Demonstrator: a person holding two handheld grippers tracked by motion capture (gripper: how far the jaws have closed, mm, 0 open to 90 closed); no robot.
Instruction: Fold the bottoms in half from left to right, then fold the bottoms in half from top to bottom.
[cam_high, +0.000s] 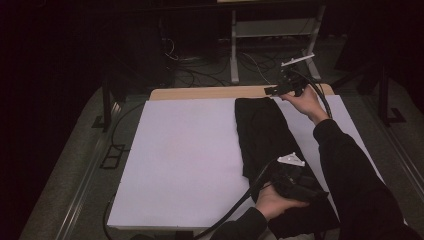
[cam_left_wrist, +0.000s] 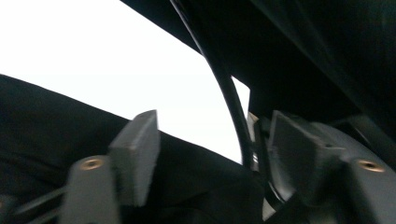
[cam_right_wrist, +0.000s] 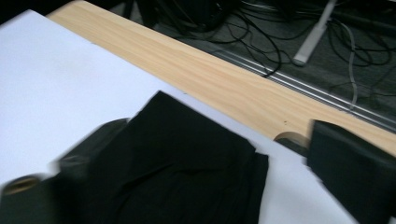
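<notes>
Item: black garment (cam_high: 262, 137), folded into a long strip, lying on the white sheet (cam_high: 185, 150) of the desk, long axis running near to far. Left gripper (cam_high: 295, 182) hovering at its near end, right gripper (cam_high: 280, 89) at its far end; both sets of fingers standing apart, gripping nothing.

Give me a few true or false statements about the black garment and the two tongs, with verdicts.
1. The black garment lies folded in a long strip on the white sheet. True.
2. The right tongs are clamped on the garment's far end. False: their jaws are apart, above the cloth.
3. The left tongs stand open over the garment's near end. True.
4. The garment lies on the sheet's left half. False: it lies on the right half.
</notes>
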